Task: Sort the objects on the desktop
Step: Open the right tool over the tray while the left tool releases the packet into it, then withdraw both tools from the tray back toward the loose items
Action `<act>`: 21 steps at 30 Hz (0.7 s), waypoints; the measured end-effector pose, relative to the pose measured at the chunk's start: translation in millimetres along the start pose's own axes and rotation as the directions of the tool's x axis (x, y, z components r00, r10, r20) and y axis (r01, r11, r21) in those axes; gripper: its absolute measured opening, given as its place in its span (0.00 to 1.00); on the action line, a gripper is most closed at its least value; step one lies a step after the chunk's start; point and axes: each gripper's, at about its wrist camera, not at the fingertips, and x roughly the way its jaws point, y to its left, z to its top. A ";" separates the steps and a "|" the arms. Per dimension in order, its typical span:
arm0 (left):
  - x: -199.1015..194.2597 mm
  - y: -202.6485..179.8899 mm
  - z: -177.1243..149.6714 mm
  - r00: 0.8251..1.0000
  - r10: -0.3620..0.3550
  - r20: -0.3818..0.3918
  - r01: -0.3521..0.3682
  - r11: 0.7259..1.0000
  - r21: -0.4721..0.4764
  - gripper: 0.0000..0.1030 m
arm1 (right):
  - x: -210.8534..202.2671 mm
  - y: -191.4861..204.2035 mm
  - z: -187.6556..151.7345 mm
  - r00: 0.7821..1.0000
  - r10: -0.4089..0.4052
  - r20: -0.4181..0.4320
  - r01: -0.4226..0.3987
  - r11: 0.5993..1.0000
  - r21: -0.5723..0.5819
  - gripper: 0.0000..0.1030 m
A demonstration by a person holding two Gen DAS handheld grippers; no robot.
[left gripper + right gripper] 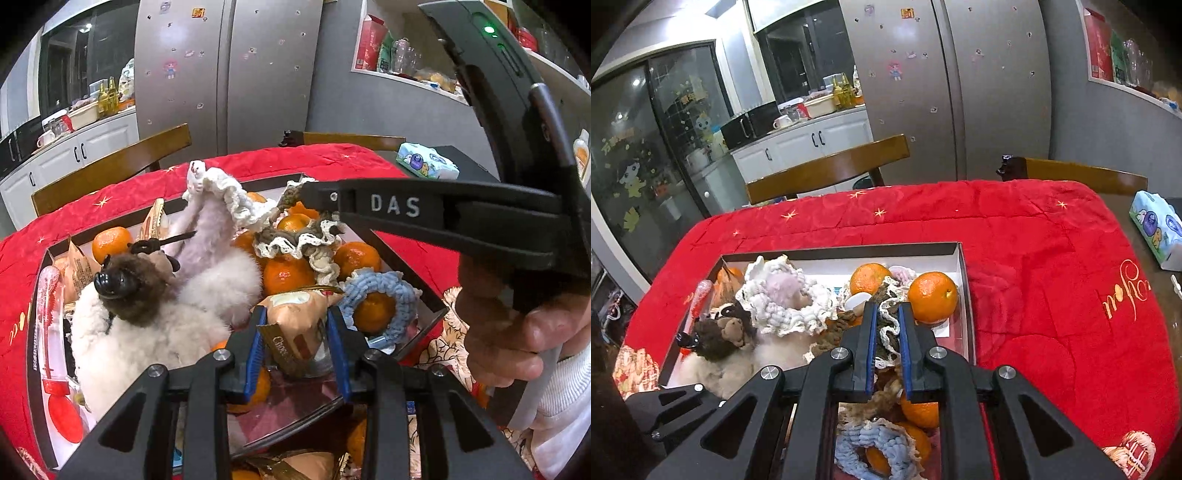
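Left tongs (297,345) clamped on a snack packet (299,325) among tangerines (286,275) in a box (413,269).

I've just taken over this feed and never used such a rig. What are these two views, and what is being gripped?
No robot here: a person holds a hand gripper in each hand, each with a camera looking along its jaws. In the left view, the left gripper is shut on a snack packet. In the right view, the right gripper is shut on a brown-and-cream scrunchie. Both reach into an open box on a red quilt, filled with oranges, scrunchies and a plush toy.
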 end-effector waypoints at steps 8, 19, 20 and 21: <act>-4.9 -1.6 -0.1 1.000 -0.022 -0.002 0.023 1.000 0.016 0.66 | -17.2 -5.5 7.0 0.995 0.066 0.079 -0.068 0.997 0.032 0.71; -32.1 -1.1 6.2 0.998 -0.006 0.058 0.005 1.000 0.019 1.00 | -52.9 -21.3 23.5 0.967 0.141 0.212 -0.168 0.979 0.114 1.00; -33.6 0.5 6.9 0.998 -0.004 0.063 0.003 1.000 0.011 1.00 | -57.1 -21.3 24.0 0.966 0.133 0.224 -0.161 0.980 0.116 1.00; -34.9 1.9 7.4 0.998 -0.002 0.064 0.002 1.000 0.007 1.00 | -60.9 -20.6 24.8 0.965 0.125 0.232 -0.154 0.982 0.113 1.00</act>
